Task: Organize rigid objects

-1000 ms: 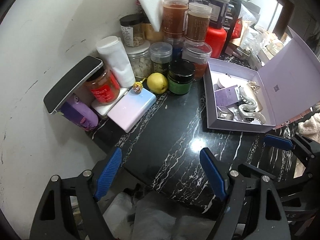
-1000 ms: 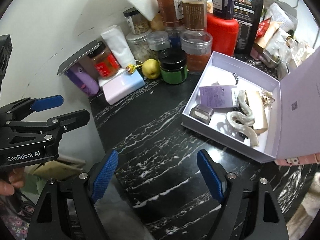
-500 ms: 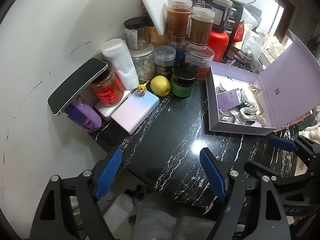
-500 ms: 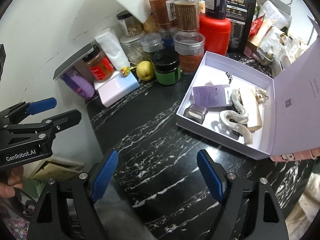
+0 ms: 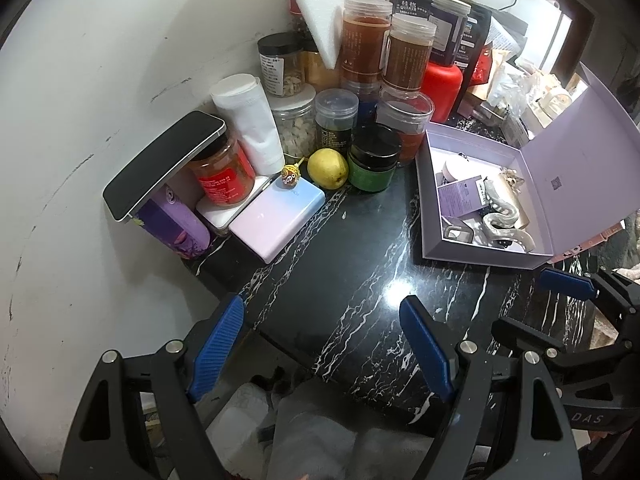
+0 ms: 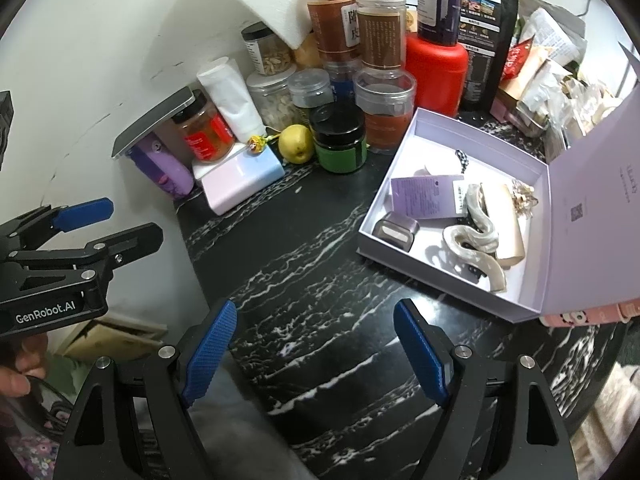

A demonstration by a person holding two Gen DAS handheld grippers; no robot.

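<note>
An open lilac box (image 5: 436,216) (image 6: 404,148) lies on the black marble counter (image 5: 340,280) (image 6: 304,264), lid up at the right. In it lie a purple card (image 6: 426,196), pale hair claws (image 6: 476,240) and a small grey case (image 6: 396,232). At the wall stand a pastel power bank (image 5: 276,216) (image 6: 242,180), a lollipop (image 5: 290,174), a yellow pear (image 5: 327,168) (image 6: 296,143) and a green jar (image 5: 374,158) (image 6: 340,138). My left gripper (image 5: 320,348) and right gripper (image 6: 314,354) are open and empty, above the counter's near edge.
Jars and canisters (image 5: 368,48) crowd the back by the white wall (image 5: 100,60), with a red bottle (image 6: 436,76), a white tube (image 5: 252,120) and dark pouches (image 6: 486,40). A phone (image 5: 164,164) rests on a red-labelled jar and purple item. Packets (image 6: 552,92) pile at the right.
Both grippers have pulled back a little from the counter; the objects look slightly smaller and farther. Nothing on the counter has moved, and both grippers stay open.
</note>
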